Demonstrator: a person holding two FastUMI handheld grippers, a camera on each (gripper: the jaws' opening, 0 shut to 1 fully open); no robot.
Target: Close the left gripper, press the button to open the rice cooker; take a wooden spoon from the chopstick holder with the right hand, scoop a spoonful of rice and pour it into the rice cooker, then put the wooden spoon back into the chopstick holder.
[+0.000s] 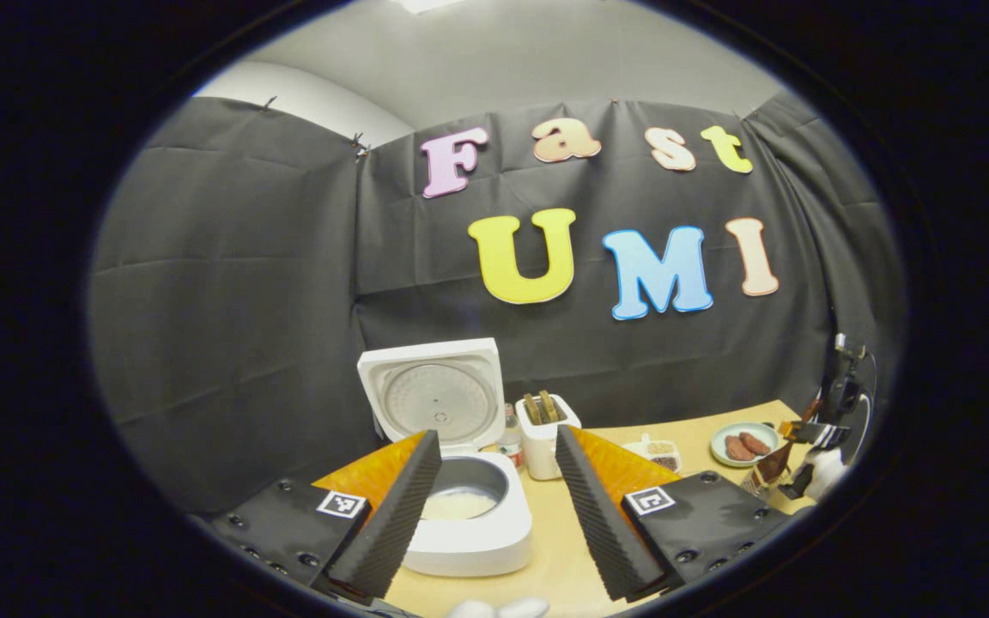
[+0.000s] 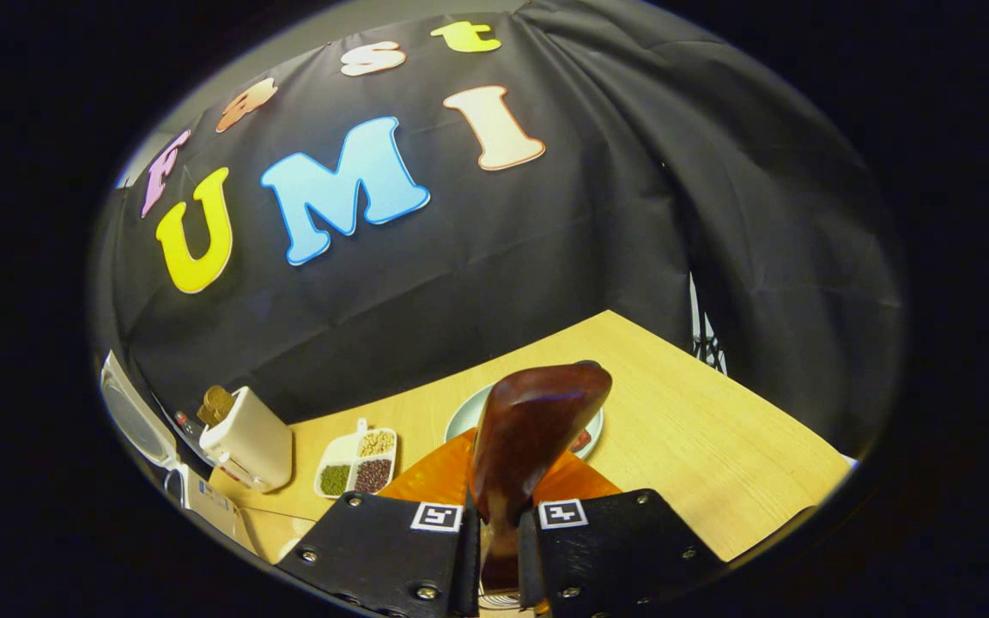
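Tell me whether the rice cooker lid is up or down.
Up. The rice cooker lid stands raised behind the pot, inner plate facing forward, and the pot shows white rice inside.

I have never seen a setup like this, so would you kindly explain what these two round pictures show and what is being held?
A person holds a two-finger gripper in each hand, and each carries a fisheye camera looking along its jaws. In the left gripper view, the left gripper is open above a white rice cooker whose lid stands up, with rice in the pot. Beside it on the wooden table stand a white chopstick holder, a divided dish of beans and a plate. In the right gripper view, the right gripper is shut on a wooden spoon, its bowl pointing up and showing no rice that I can see.
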